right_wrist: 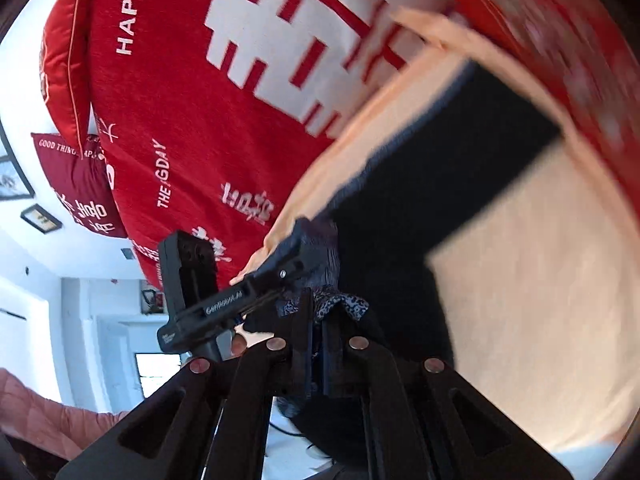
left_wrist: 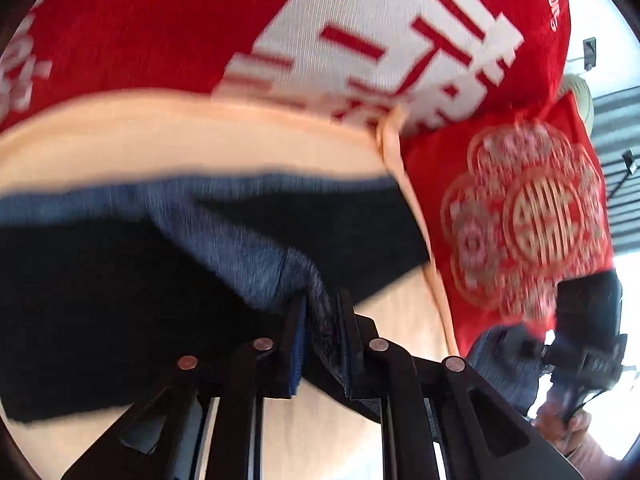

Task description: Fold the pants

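Observation:
The dark navy pants point(left_wrist: 100, 300) lie on a peach sheet point(left_wrist: 180, 136), one part lifted and pulled toward me. My left gripper point(left_wrist: 322, 306) is shut on a bunched blue fold of the pants. At the far right of this view, my right gripper point(left_wrist: 532, 348) holds another part of the fabric, with a hand point(left_wrist: 576, 436) behind it. In the right wrist view, the right gripper point(right_wrist: 320, 314) is shut on a crumpled edge of the pants point(right_wrist: 440, 168), which stretch away to the upper right. The left gripper point(right_wrist: 296, 248) grips the cloth just to its left.
A red blanket with large white characters point(left_wrist: 360, 20) covers the bed beyond the peach sheet point(right_wrist: 540, 280). Red cushions point(right_wrist: 68, 52) lean against a white wall with framed pictures point(right_wrist: 40, 218). A pink quilt point(right_wrist: 36, 412) shows at the lower left.

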Motion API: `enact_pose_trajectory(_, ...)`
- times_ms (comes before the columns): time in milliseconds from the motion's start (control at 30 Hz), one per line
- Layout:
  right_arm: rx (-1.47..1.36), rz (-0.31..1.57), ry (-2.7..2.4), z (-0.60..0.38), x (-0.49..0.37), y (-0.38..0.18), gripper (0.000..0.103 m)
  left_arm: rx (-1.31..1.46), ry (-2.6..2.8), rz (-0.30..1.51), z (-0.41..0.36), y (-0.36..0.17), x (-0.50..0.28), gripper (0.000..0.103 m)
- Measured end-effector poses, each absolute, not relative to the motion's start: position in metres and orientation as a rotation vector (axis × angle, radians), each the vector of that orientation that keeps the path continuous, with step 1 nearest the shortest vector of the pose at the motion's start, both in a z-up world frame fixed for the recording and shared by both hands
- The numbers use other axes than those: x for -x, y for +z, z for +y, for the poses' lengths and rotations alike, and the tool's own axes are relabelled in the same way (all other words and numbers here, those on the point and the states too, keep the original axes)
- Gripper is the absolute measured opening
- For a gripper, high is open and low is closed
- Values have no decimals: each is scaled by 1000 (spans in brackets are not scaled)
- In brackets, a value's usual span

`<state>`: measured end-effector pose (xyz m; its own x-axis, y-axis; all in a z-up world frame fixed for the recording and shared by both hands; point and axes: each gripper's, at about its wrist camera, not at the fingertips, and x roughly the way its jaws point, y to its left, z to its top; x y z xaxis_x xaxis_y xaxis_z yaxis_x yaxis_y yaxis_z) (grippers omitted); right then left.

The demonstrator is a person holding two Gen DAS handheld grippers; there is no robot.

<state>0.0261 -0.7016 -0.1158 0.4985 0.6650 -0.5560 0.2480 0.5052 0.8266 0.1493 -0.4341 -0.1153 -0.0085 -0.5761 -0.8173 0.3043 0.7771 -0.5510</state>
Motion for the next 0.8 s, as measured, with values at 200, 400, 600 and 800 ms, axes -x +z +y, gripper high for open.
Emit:
enact_pose_trajectory(200,-822,1178,129,-746,-127,-131,8,41,-538,1350,-442,-109,-183,57)
enact_pose_trajectory(400,-579,1233,37,-743,-162,-136,52,-74,-379,1355,-413,-122,-167,73)
enact_pose_trajectory(600,-555,1156,11,-743,-147,-124,94,-211,-234,1425,-392,-165,-151,73)
enact_pose_trajectory(800,-709,1377,-102,-732,-68,-199,60,-195,-183,1458,-383,-189,-152,77)
